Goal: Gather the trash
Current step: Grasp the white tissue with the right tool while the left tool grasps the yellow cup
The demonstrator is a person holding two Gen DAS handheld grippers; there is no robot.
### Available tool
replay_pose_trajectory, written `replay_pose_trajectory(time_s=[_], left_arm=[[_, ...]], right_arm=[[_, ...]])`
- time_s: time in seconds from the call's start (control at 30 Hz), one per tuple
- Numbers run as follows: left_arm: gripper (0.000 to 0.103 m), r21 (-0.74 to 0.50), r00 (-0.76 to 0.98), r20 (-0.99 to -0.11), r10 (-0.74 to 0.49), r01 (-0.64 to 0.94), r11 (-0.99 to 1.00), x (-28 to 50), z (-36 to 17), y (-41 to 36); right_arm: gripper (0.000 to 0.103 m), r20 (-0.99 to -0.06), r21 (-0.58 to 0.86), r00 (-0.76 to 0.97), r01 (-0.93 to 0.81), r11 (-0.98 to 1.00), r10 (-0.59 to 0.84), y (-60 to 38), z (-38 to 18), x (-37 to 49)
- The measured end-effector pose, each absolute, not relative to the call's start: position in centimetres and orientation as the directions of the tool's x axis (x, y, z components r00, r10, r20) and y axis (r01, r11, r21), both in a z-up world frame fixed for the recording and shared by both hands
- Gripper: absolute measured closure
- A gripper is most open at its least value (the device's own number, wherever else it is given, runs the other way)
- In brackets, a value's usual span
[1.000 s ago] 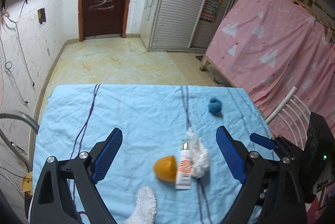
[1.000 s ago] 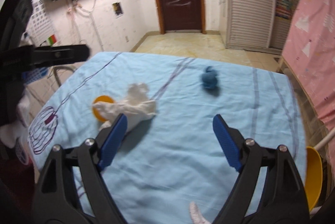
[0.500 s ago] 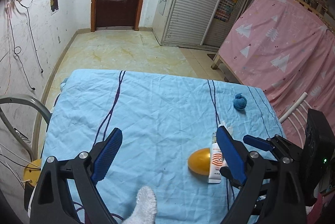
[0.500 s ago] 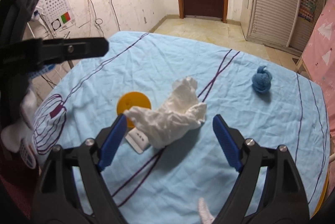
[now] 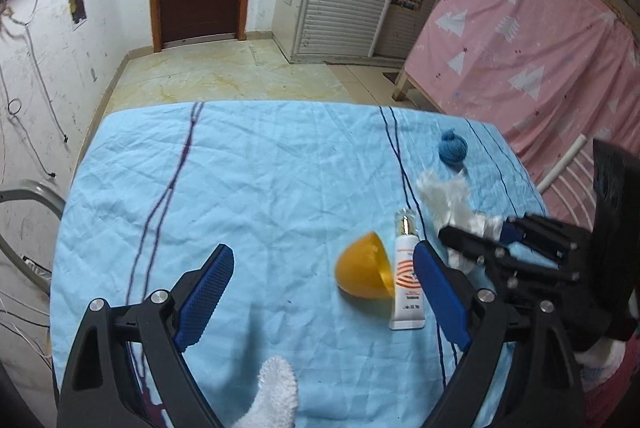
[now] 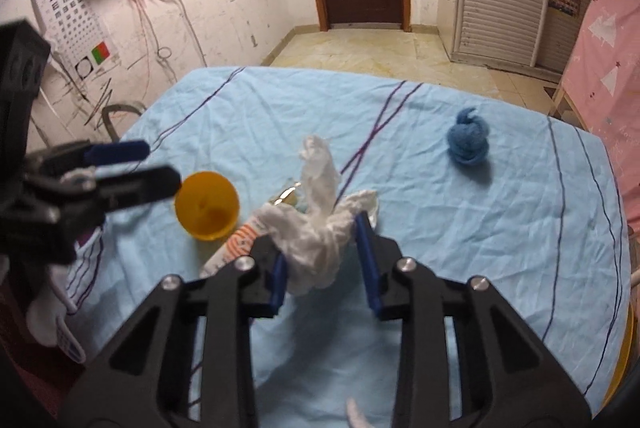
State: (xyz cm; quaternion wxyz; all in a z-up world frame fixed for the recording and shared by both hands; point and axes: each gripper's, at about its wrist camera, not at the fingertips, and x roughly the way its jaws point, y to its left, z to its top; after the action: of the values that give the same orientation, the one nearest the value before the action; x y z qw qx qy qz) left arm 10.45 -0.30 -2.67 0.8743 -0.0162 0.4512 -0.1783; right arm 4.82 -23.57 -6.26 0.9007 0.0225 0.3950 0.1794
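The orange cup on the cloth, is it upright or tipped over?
Tipped over. The orange cup lies on its side on the blue cloth, its open mouth facing sideways.

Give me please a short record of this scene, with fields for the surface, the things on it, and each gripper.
surface: table with light blue striped cloth
right gripper: shut on crumpled white tissue
left gripper: open, holds nothing
orange plastic half-shell: beside the tube
white squeeze tube with orange print: lying flat, partly under the tissue in the right view
blue ball of yarn: apart, far side
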Motion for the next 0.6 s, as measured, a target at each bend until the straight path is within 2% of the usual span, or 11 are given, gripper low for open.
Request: replay_pose_trajectory(time_s=[0.33, 0.53, 0.6], left_arm=[[0.021, -0.11, 0.52, -0.809, -0.273, 0.322, 0.94, 10.9, -4.7, -3.7], [0.027, -0.15, 0.515, -0.809, -0.284, 0.286, 0.946, 12.2, -5.3, -3.4], [0.032, -0.168, 0.515, -0.805, -0.295, 0.279, 0.946, 12.6, -5.3, -3.1]], right_arm=[[0.073, -0.661, 0.192, 0.67, -0.282, 0.94, 0.337, -26.8, -5.4, 3.4], [0.073, -0.651, 0.213, 0.682, -0.257, 0.943, 0.333, -28.9, -5.8, 2.9], [0.073, -0.648, 0.218, 0.685, -0.252, 0.943, 0.333, -29.4, -6.0, 2.7]])
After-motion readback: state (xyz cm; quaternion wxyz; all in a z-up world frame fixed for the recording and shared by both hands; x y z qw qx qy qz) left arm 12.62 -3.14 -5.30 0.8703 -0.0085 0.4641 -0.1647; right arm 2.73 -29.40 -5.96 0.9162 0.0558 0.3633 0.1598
